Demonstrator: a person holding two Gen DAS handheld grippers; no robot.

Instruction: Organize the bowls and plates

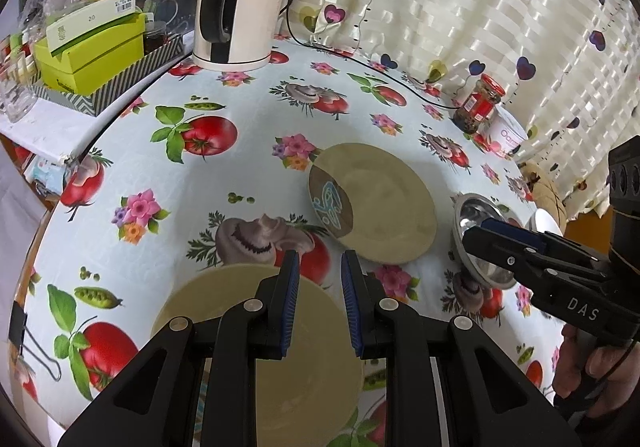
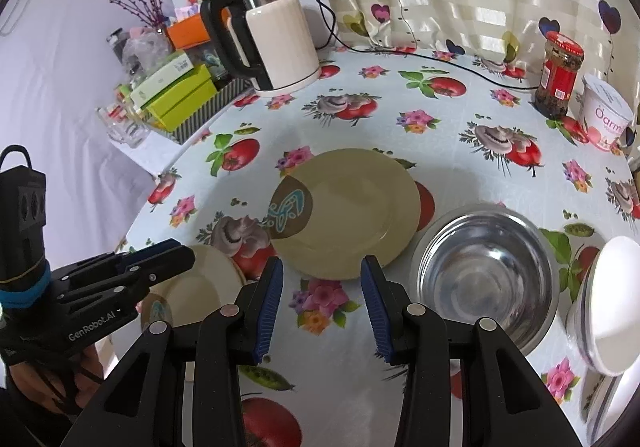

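Observation:
A large beige plate [image 1: 376, 203] with a brown and blue mark lies mid-table; it also shows in the right wrist view [image 2: 348, 211]. A smaller beige plate [image 1: 240, 331] lies under my open, empty left gripper [image 1: 320, 303], and appears in the right wrist view [image 2: 200, 287]. A steel bowl [image 2: 484, 275] sits right of the large plate, also seen in the left wrist view [image 1: 476, 243]. A white bowl [image 2: 608, 307] stands at the far right. My right gripper [image 2: 322, 307] is open and empty, above the cloth in front of the large plate and left of the steel bowl.
A white kettle [image 2: 276, 43] with its cord stands at the back. A red-lidded jar [image 2: 560, 75] and a yoghurt tub [image 2: 606, 117] stand at the back right. Boxes [image 1: 92, 47] and clutter lie beyond the table's left edge. Curtain [image 1: 480, 7] behind.

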